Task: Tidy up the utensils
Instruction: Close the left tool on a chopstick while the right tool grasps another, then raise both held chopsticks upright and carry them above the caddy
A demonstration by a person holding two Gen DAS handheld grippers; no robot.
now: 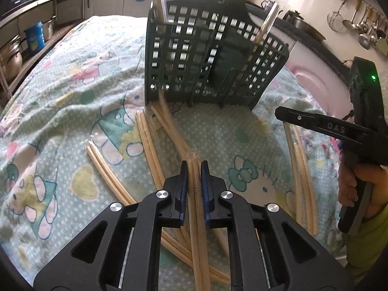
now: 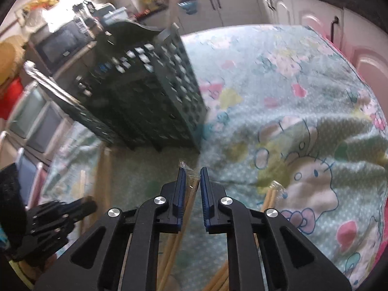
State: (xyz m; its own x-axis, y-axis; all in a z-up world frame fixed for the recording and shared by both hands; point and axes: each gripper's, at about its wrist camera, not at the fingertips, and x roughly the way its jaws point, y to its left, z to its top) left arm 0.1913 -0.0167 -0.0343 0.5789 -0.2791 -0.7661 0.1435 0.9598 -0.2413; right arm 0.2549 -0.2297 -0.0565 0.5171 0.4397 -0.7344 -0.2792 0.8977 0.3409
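Two grippers work here: left gripper (image 1: 194,169) fingers clamp a wrapped chopstick pair (image 1: 197,208), best tipped upright before lowering into the rack (image 1: 206,55) on the bench (image 1: 72,92); right gripper (image 2: 193,177) fingers pinch another pair (image 2: 186,208).

Cartoon-print cloth (image 1: 72,101) covers the bench. Blue tin (image 1: 34,37) and steel pots (image 1: 11,57) on left shelving. Ladles (image 1: 363,24) hang on right wall. Microwave (image 2: 63,42) behind.

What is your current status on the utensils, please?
Left gripper shut on wrapped chopsticks. Right gripper around another pair, grip unclear. Basket ahead, unobstructed.
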